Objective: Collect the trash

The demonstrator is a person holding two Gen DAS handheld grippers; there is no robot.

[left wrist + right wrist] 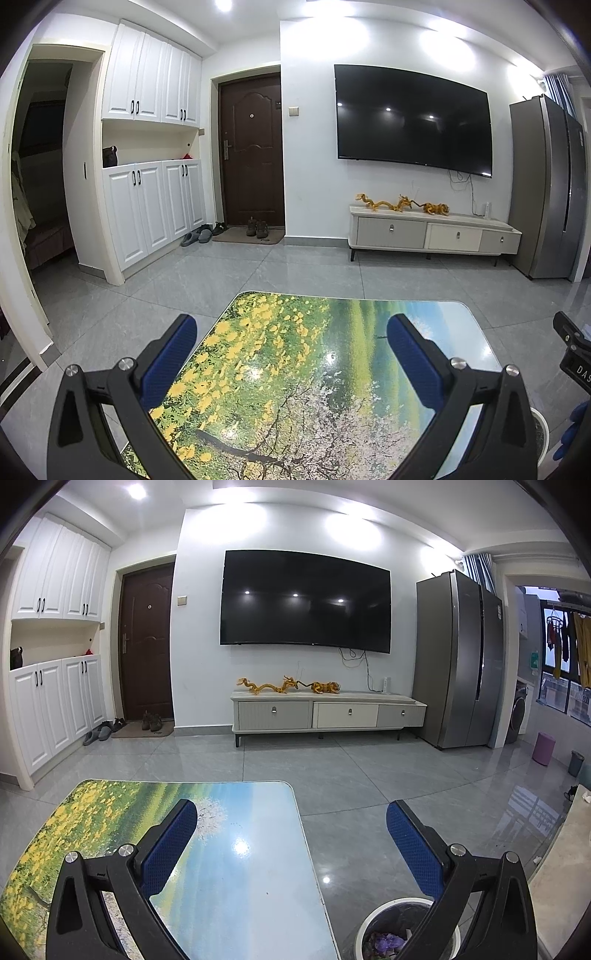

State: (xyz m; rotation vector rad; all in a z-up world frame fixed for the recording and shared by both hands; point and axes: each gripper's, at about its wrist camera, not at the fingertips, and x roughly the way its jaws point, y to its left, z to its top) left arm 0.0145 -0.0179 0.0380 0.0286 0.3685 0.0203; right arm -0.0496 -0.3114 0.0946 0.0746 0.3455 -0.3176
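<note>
My left gripper (pixel 291 328) is open and empty, held over a low table (pixel 303 369) with a printed landscape top. My right gripper (pixel 291 812) is open and empty, above the table's right edge (pixel 236 849). A round white-rimmed trash bin (pixel 388 934) with a dark liner stands on the floor right of the table, below the right gripper; purple and other scraps lie inside. A sliver of the bin's rim (pixel 541 432) shows in the left wrist view. No loose trash shows on the tabletop. The right gripper's body (pixel 572 347) shows at the right edge of the left wrist view.
Grey tiled floor (pixel 332 760) lies ahead. A TV cabinet (pixel 325 712) stands under a wall TV (pixel 306 598), with a fridge (pixel 458 657) to the right. White cupboards (pixel 155 206) and a brown door (pixel 251 147) are at left. A pale counter edge (pixel 565 878) is at far right.
</note>
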